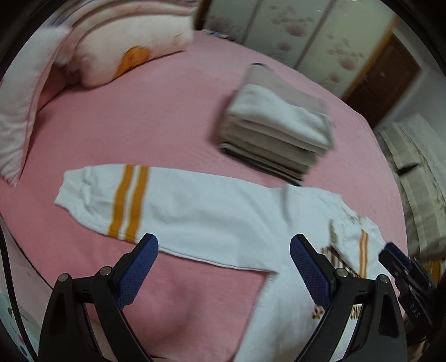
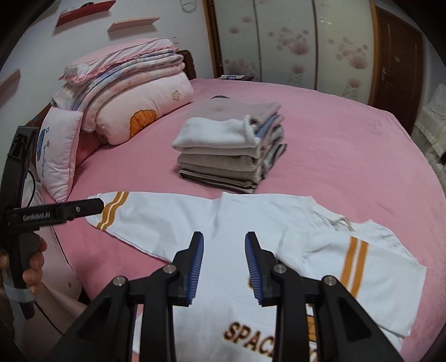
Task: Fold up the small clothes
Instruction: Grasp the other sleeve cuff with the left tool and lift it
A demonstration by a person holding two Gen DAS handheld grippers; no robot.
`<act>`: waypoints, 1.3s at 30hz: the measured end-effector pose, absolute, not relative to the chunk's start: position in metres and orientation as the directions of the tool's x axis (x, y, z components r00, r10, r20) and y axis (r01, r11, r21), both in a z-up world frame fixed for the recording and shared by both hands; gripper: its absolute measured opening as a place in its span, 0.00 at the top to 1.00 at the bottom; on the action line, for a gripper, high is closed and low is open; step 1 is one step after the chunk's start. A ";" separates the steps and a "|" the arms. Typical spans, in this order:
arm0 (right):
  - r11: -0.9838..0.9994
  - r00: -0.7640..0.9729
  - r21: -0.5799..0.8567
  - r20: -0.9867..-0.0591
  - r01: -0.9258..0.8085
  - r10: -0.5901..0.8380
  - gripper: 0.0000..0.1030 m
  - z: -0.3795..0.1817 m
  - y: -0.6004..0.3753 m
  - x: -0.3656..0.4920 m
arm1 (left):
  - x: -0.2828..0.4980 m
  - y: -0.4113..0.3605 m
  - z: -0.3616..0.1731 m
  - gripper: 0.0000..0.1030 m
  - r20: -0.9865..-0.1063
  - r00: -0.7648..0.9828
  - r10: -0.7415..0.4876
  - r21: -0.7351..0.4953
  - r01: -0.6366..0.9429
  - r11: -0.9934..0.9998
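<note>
Here both the left tool (image 1: pixel 224 252) and right tool (image 2: pixel 224 250) tilt down, jaws apart and empty, over the white shirt (image 2: pixel 223 222).

Pink-sheeted bed (image 2: pixel 320 133); behind it floral-patterned sliding wardrobe doors (image 2: pixel 290 41), brown wooden door (image 2: pixel 398 55) right, wall shelves (image 2: pixel 133 23) left.

One white sweatshirt (image 2: pixel 223 222) lies spread on the pink bed (image 2: pixel 348 144), with two orange stripes on each sleeve. One stack of folded clothes (image 2: pixel 231 150) sits behind it, and two grippers show
</note>
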State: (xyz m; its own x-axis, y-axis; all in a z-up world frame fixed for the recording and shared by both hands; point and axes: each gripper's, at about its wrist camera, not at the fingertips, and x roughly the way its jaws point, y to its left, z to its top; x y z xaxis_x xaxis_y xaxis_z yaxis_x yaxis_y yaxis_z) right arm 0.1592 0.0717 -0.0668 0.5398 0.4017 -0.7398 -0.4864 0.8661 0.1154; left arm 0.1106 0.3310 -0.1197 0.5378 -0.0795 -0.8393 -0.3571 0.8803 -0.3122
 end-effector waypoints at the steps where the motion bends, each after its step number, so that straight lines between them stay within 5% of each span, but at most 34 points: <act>1: 0.863 0.533 0.115 -0.744 -0.493 0.403 0.70 -0.071 0.082 0.164 | 0.111 0.348 -0.128 0.08 -0.850 0.523 -0.067 -0.312 -0.396 0.864; 7: 0.857 0.502 0.118 -0.767 -0.501 0.399 0.70 -0.093 0.131 0.185 | 0.116 0.429 -0.171 0.24 -0.920 0.390 0.044 -0.194 -0.549 0.813; 24: 0.857 0.443 0.104 -0.821 -0.504 0.361 0.70 -0.133 0.153 0.184 | 0.120 0.510 -0.276 0.33 -0.984 0.177 -0.018 -0.151 -0.777 0.611; 25: 0.859 0.441 0.105 -0.823 -0.501 0.358 0.70 -0.135 0.150 0.184 | 0.121 0.510 -0.277 0.39 -0.985 0.172 -0.019 -0.148 -0.779 0.610; 27: 0.862 0.435 0.109 -0.827 -0.495 0.355 0.70 -0.138 0.146 0.183 | 0.124 0.509 -0.279 0.68 -0.988 0.152 -0.007 -0.123 -0.771 0.625; 28: 0.864 0.432 0.112 -0.830 -0.491 0.353 0.70 -0.140 0.144 0.182 | 0.126 0.509 -0.280 0.92 -0.989 0.149 -0.001 -0.116 -0.766 0.632; 39: 0.898 0.438 0.123 -0.840 -0.422 0.320 0.70 -0.140 0.090 0.176 | 0.136 0.444 -0.204 0.96 -0.920 0.332 0.210 -0.077 -0.675 0.734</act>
